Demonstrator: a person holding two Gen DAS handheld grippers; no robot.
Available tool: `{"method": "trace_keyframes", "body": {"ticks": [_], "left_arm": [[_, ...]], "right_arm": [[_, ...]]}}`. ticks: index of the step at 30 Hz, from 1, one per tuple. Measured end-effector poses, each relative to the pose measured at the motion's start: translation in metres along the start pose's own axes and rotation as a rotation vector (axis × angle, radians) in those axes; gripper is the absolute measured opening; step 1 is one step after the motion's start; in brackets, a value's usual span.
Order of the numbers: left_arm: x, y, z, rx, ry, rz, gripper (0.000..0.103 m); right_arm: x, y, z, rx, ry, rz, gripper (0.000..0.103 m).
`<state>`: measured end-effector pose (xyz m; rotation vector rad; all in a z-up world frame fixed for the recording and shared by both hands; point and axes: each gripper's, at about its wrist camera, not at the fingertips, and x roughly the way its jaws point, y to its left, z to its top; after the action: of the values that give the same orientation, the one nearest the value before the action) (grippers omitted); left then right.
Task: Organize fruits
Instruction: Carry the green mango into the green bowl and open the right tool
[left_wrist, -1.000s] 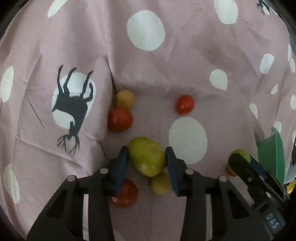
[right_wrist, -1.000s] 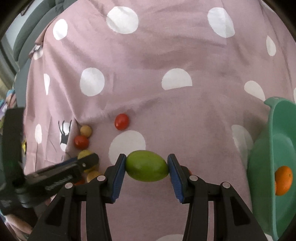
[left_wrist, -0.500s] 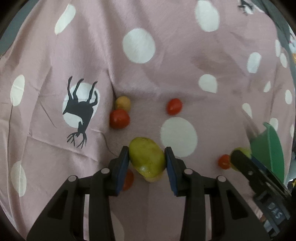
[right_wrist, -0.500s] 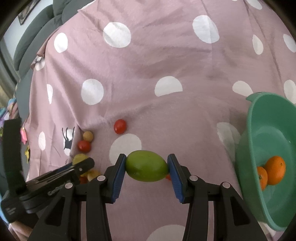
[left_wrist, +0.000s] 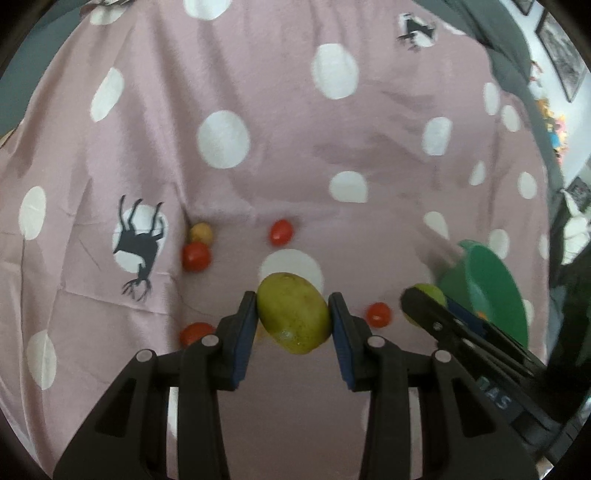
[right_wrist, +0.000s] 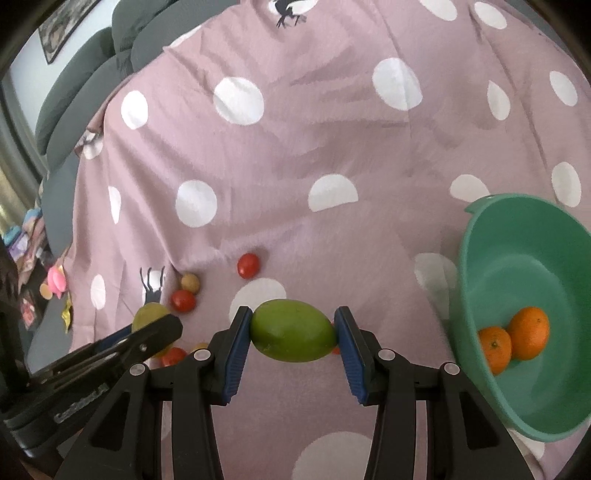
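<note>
My left gripper (left_wrist: 292, 317) is shut on a yellow-green mango (left_wrist: 293, 312), held above the pink dotted cloth. My right gripper (right_wrist: 293, 330) is shut on a green mango (right_wrist: 293, 330), also lifted. A teal bowl (right_wrist: 480, 236) with two oranges (right_wrist: 515, 338) sits to the right of the right gripper; it also shows in the left wrist view (left_wrist: 491, 280). Red tomatoes (left_wrist: 196, 256) (left_wrist: 280, 231) (left_wrist: 378, 314) and a small yellow fruit (left_wrist: 201, 232) lie on the cloth.
The pink cloth with white dots (right_wrist: 295, 147) covers a soft surface. Grey cushions (right_wrist: 85, 74) lie at the far left. Small colourful toys (right_wrist: 55, 280) sit off the cloth's left edge. The right gripper's arm (left_wrist: 480, 343) crosses the left wrist view at lower right.
Both grippers have risen with their mangoes. The cloth and fruits look smaller and farther. The bowl and its oranges have come further into the right wrist view.
</note>
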<state>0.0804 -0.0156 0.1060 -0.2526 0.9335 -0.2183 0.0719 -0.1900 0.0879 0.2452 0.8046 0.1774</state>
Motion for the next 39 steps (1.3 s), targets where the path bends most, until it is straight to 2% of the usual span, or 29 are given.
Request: {"method": "trace_keyframes", "body": {"ticks": [21,26,33,39], "left_arm": [[-0.014,-0.058,-0.015,0.154,-0.046,-0.016,0.039],[-0.01,-0.079,-0.016,0.198,-0.05,-0.014,0.039],[0.005,-0.123,-0.017,0.281,-0.05,-0.045,0.039],[0.023,-0.153,-0.017,0.314,-0.026,-0.081,0.039]], "right_arm": [[-0.057,-0.036,0.007,0.091,-0.125,-0.023,0.048],[-0.07,-0.056,0.008,0.124,-0.154,-0.05,0.048],[-0.085,-0.091,0.008,0.201,-0.191,-0.091,0.048],[-0.093,-0.121,0.006,0.278,-0.207,-0.134,0.048]]}}
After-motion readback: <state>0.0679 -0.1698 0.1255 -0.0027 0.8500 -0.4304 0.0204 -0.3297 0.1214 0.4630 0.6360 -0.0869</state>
